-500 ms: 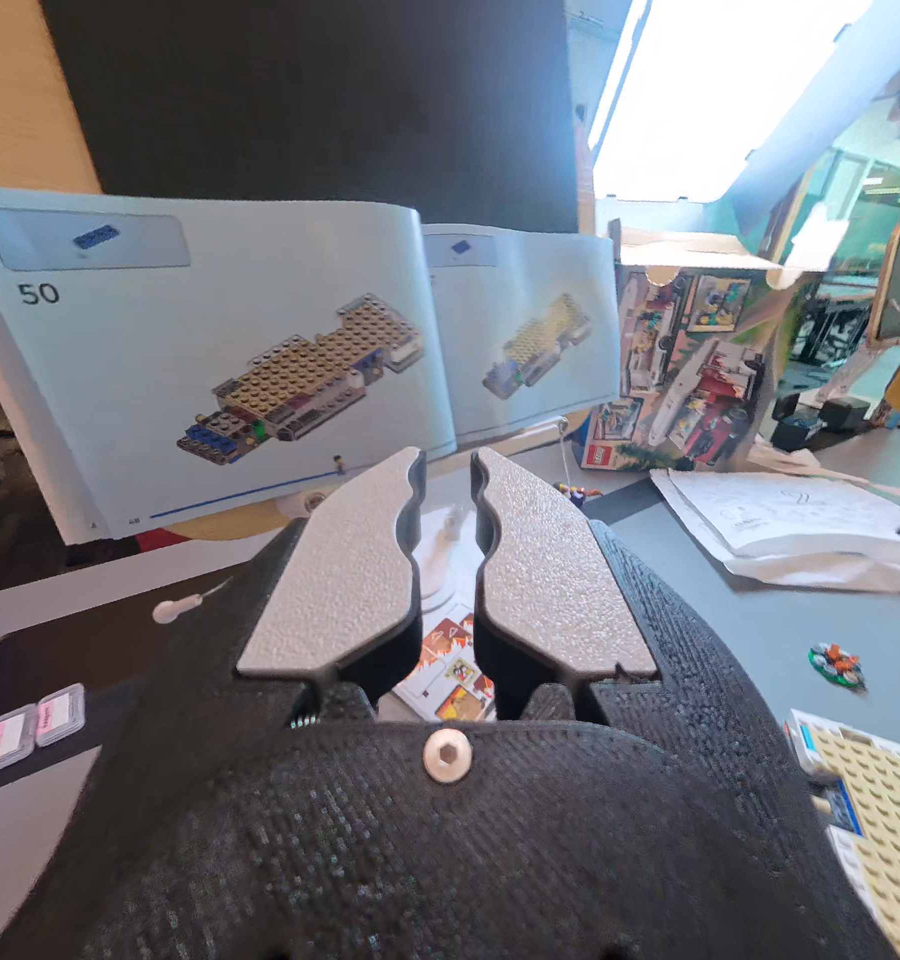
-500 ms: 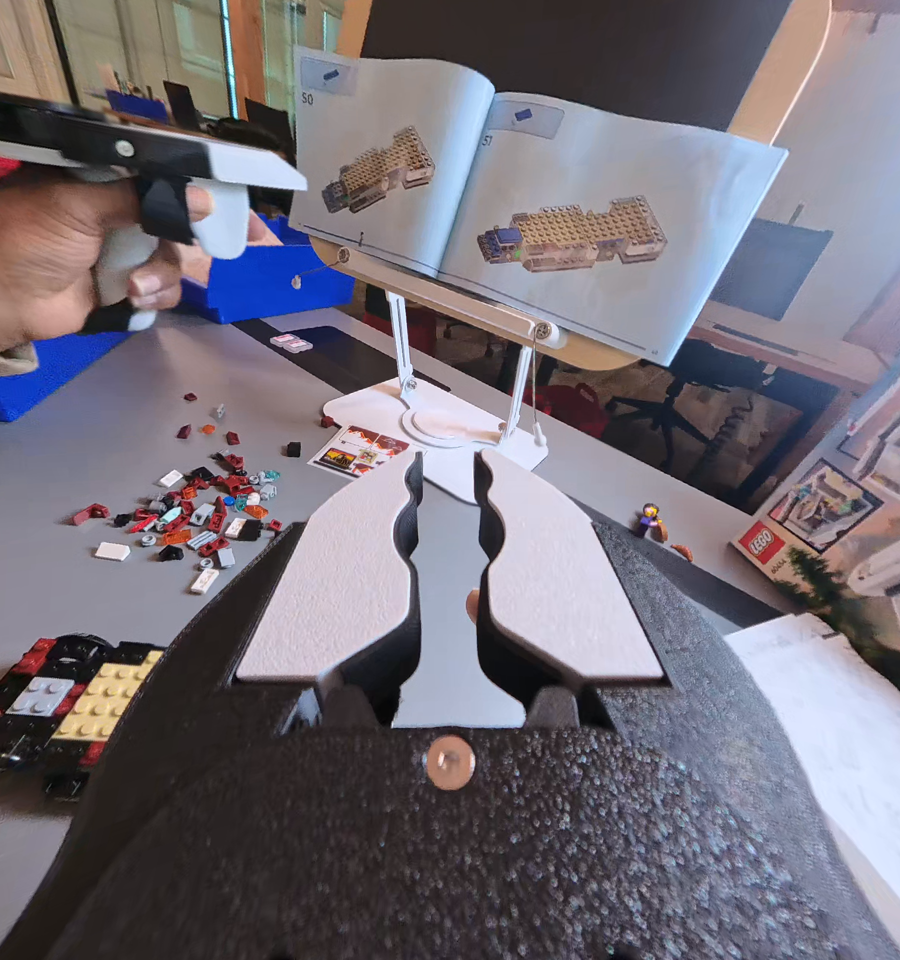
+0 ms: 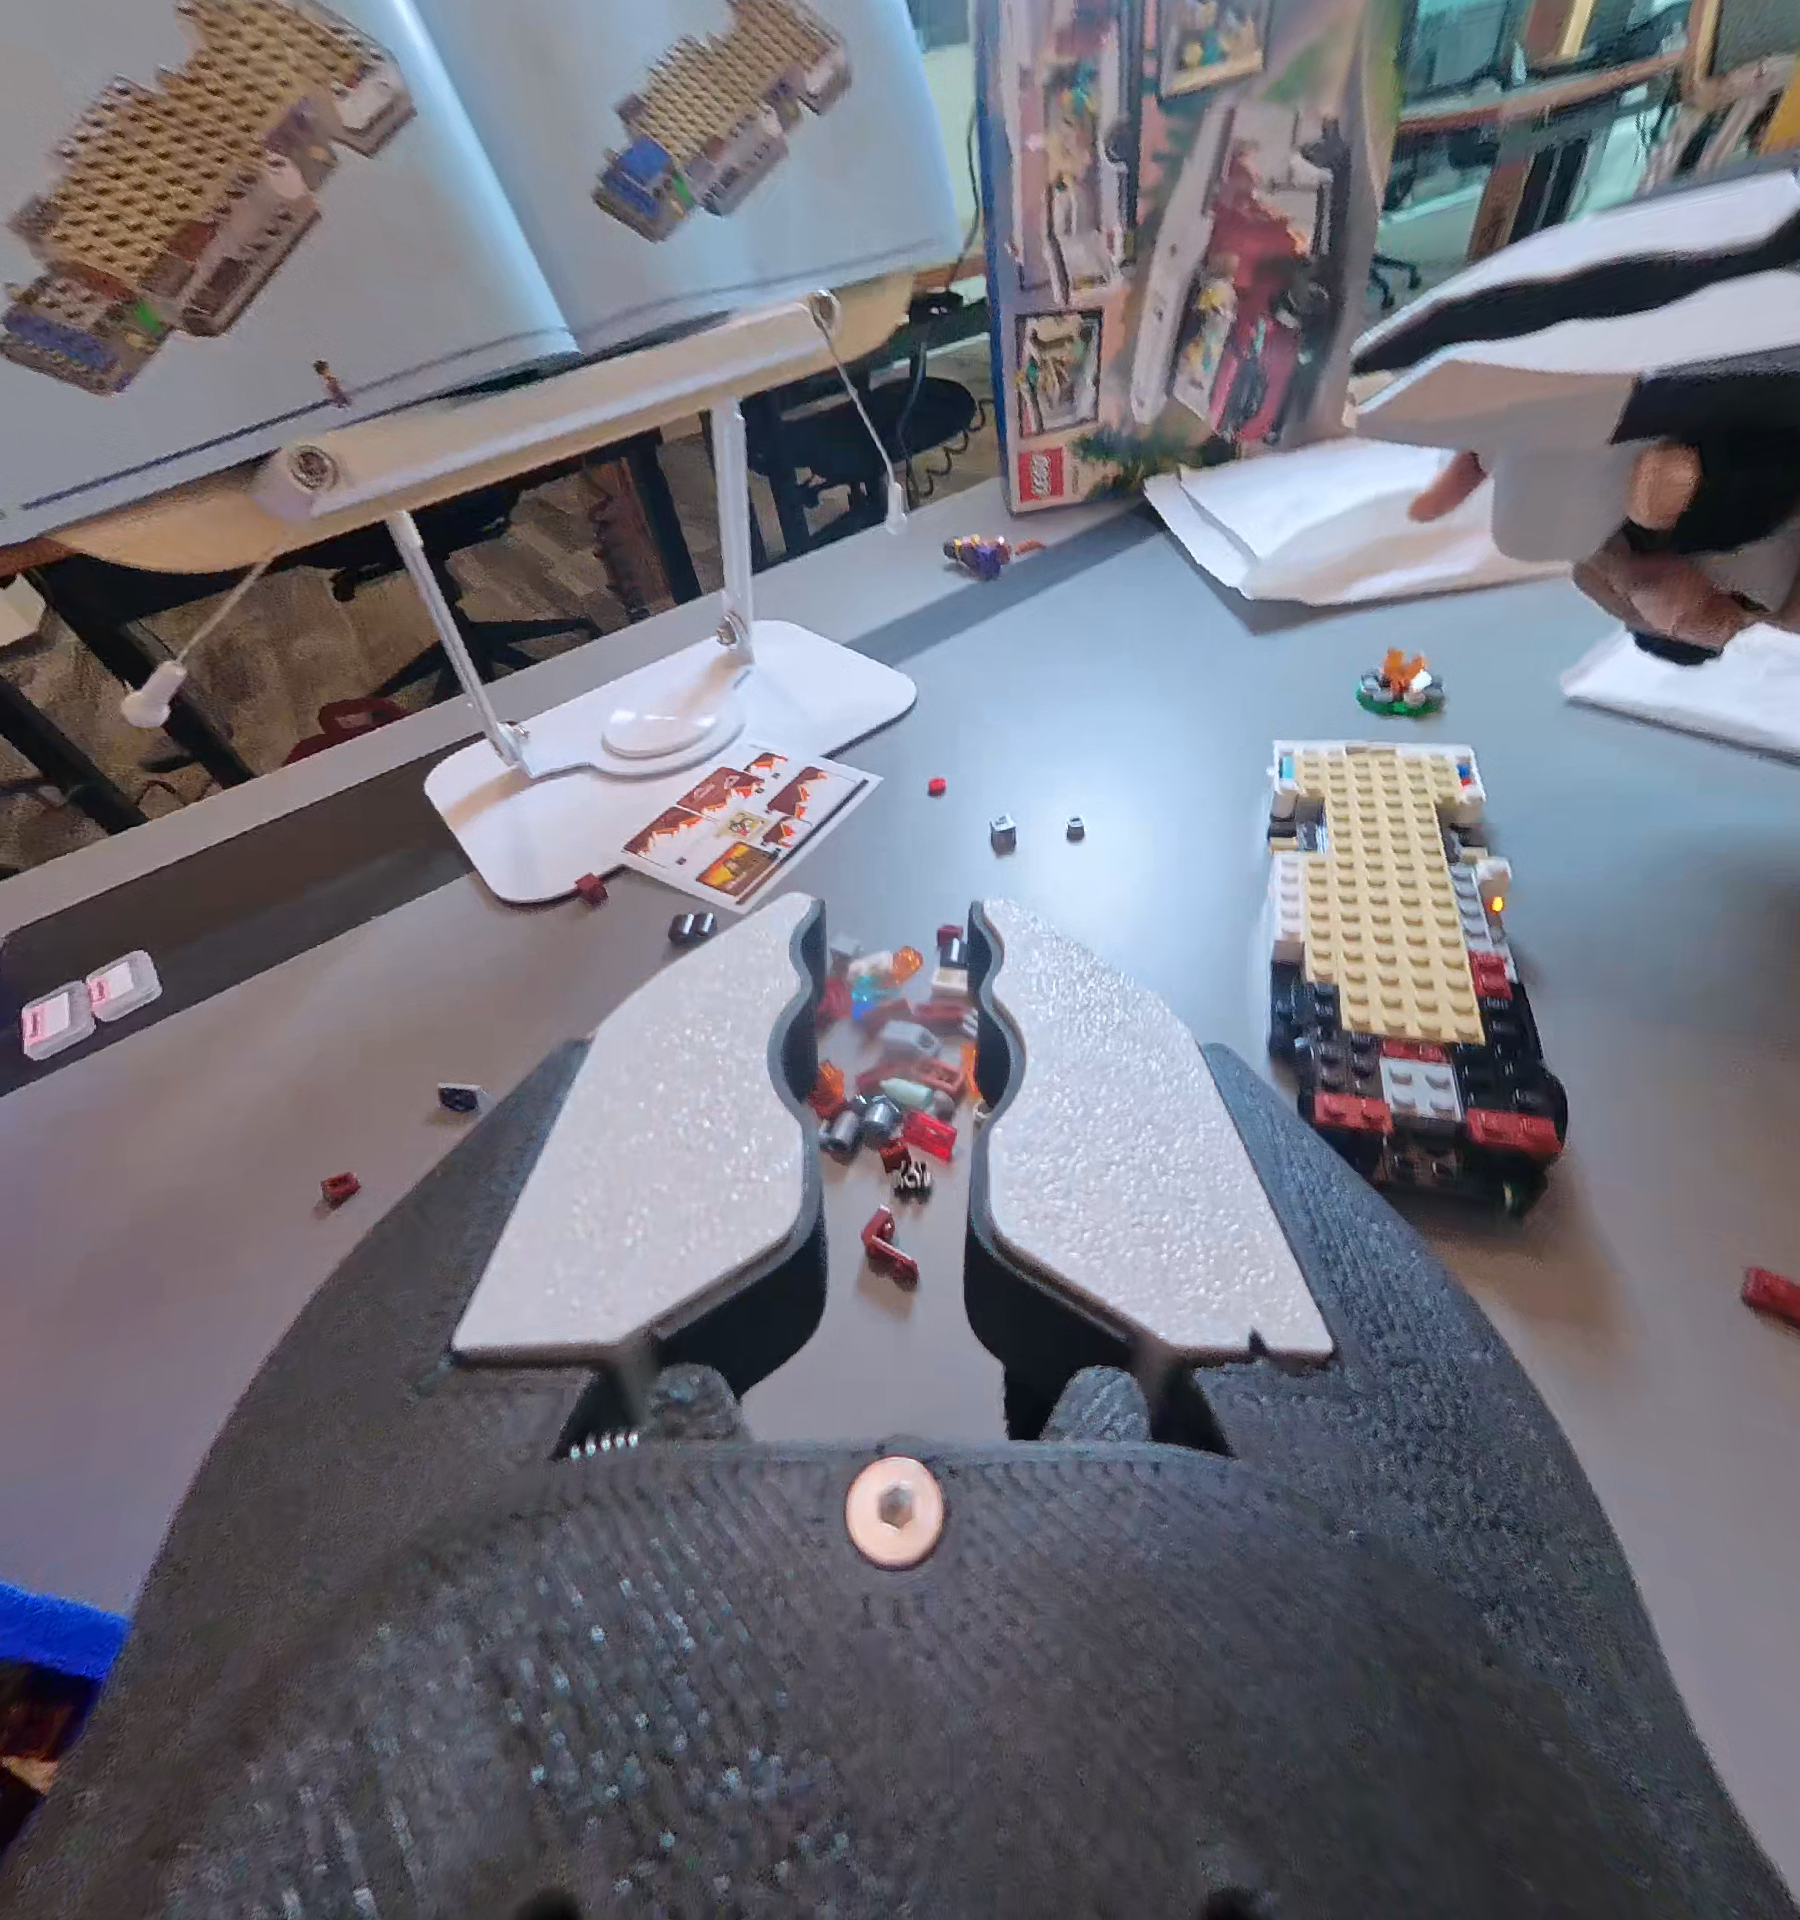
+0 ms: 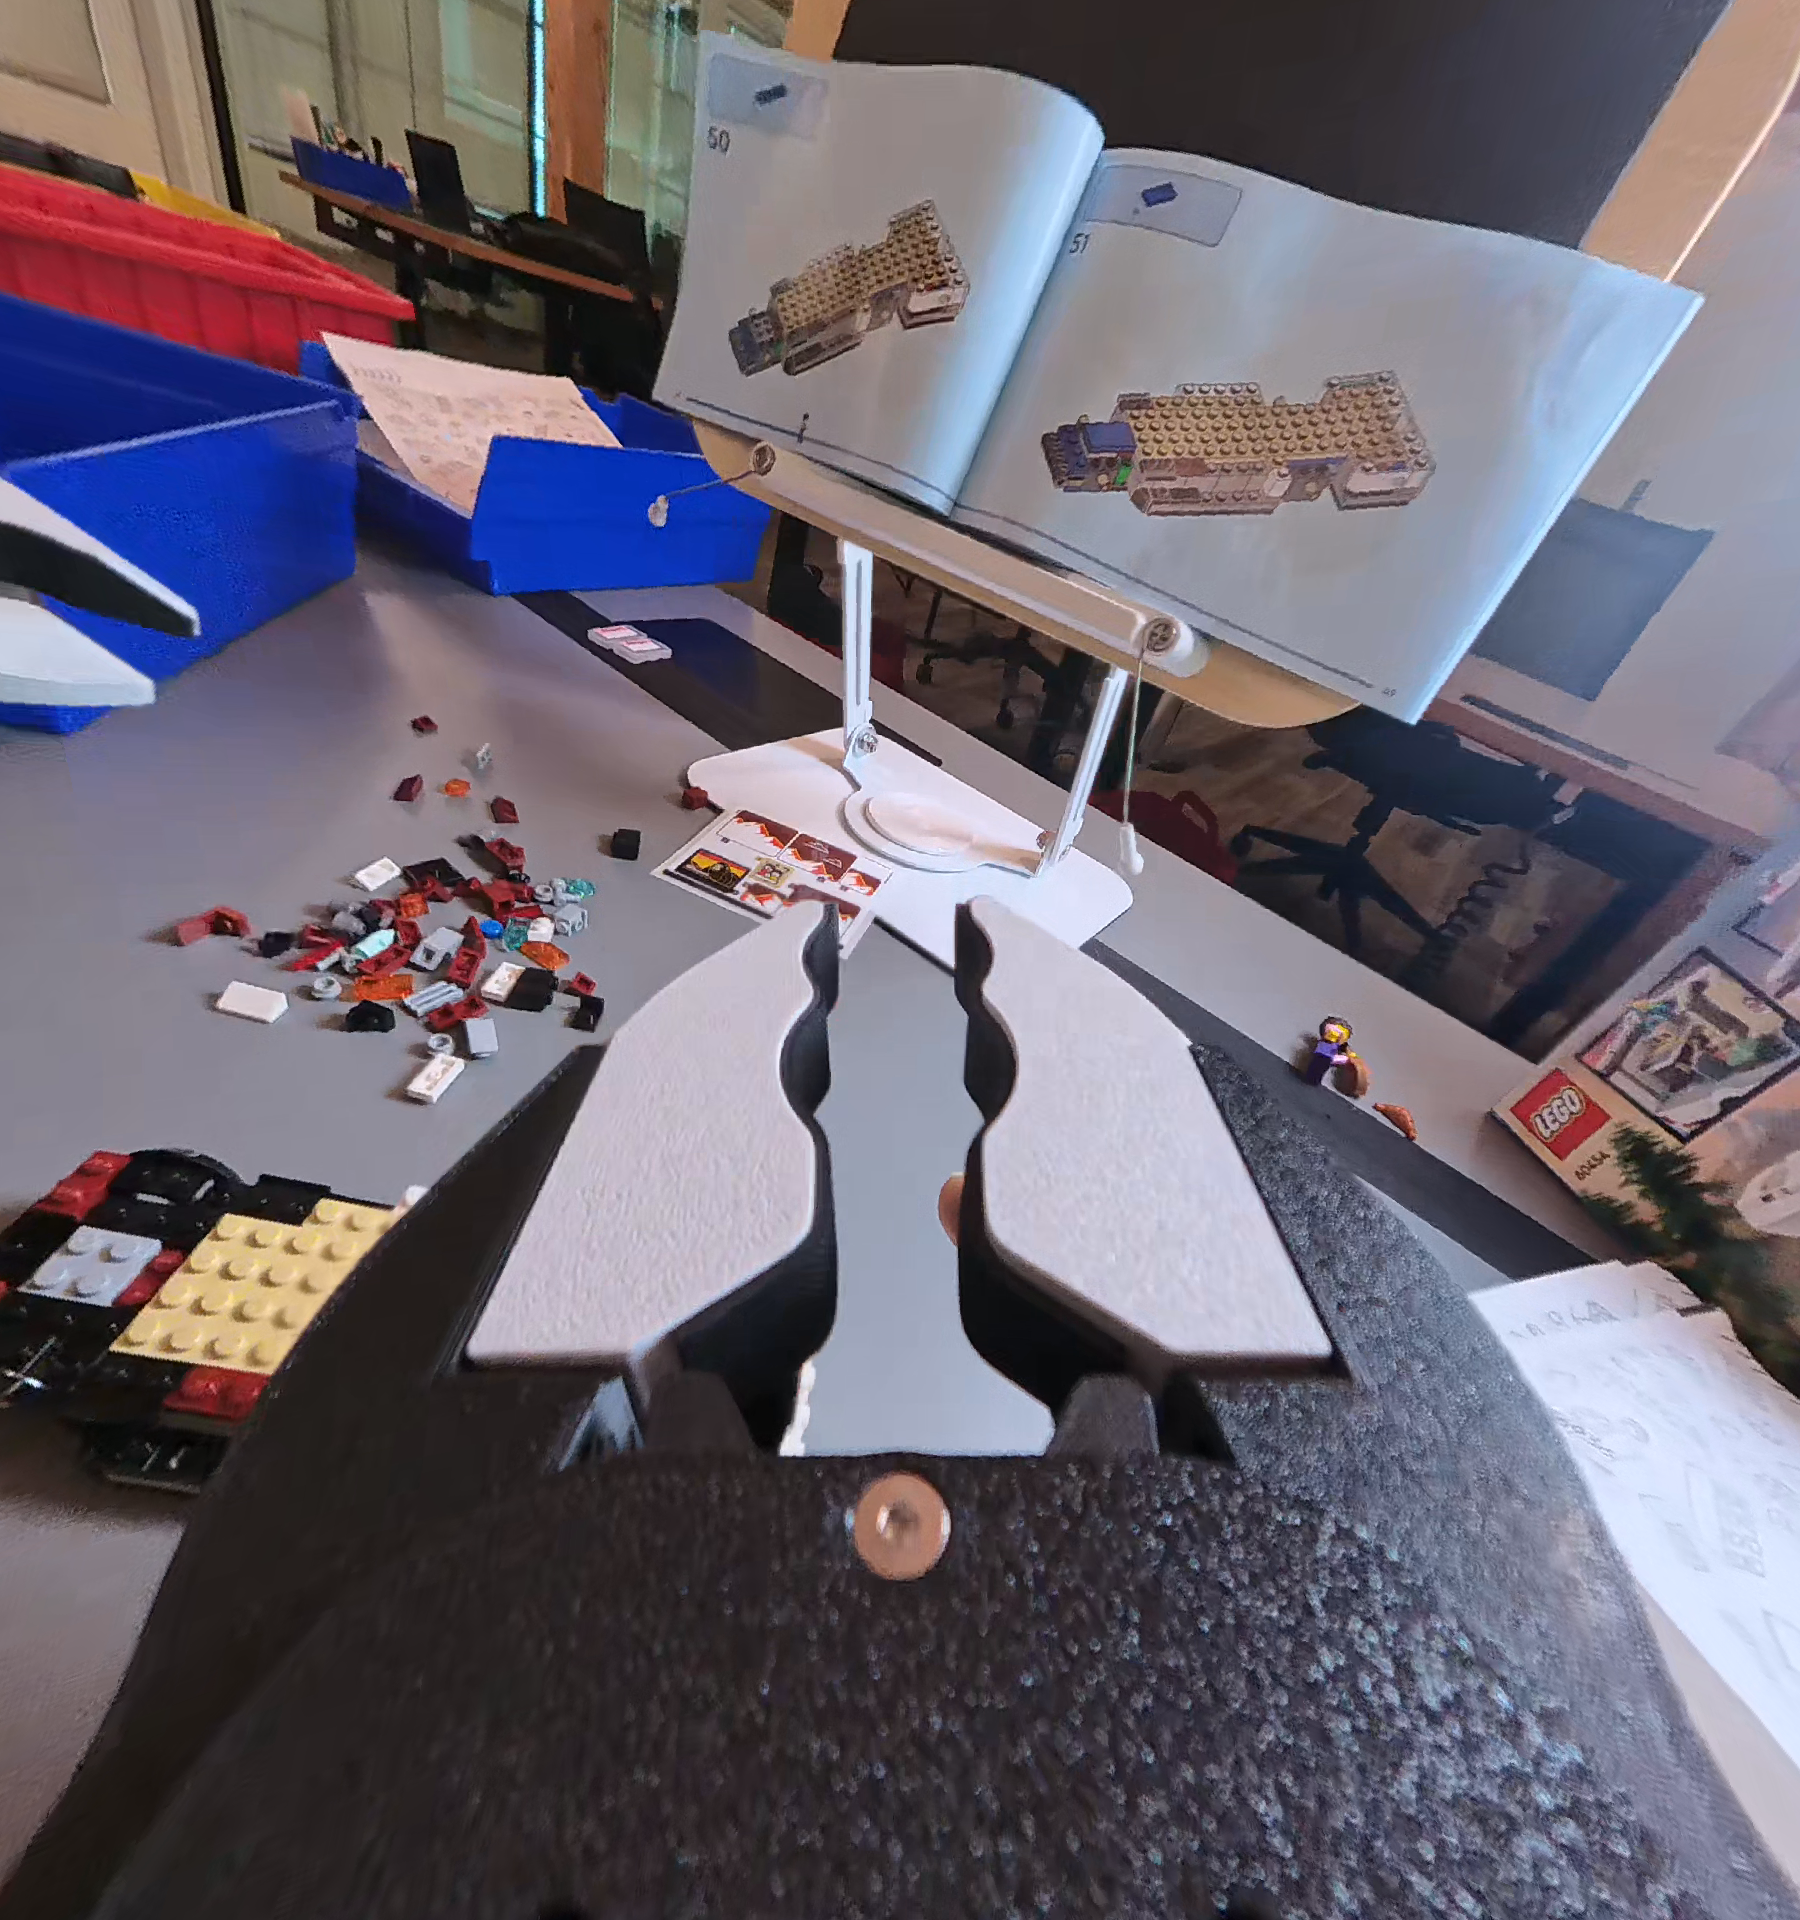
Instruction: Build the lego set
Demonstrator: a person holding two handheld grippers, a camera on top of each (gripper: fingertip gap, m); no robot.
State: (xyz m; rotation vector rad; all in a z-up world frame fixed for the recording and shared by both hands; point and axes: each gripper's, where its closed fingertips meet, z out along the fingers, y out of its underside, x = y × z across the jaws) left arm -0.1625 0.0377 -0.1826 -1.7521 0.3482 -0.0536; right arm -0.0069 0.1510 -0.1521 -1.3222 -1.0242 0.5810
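We see the left gripper (image 3: 896,914) hanging above the loose brick pile (image 3: 901,1049), jaws partly apart, holding nothing. The right gripper (image 4: 891,920) is also part-open and bare, aimed at the stand base (image 4: 979,821). The build (image 3: 1395,966) lies right of the pile, long axis running toward the tabletop's far edge. Bare tabletop (image 3: 1135,665) lies beyond the pile; the far edge is probably close behind the stand.

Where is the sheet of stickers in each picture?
Left wrist view: sticker sheet lies left of centre, just beyond the left hand-held gripper, overlapping the white book stand base.
Right wrist view: sticker sheet sits centre, just beyond the right hand-held gripper.
Shared landmark: the book stand base.
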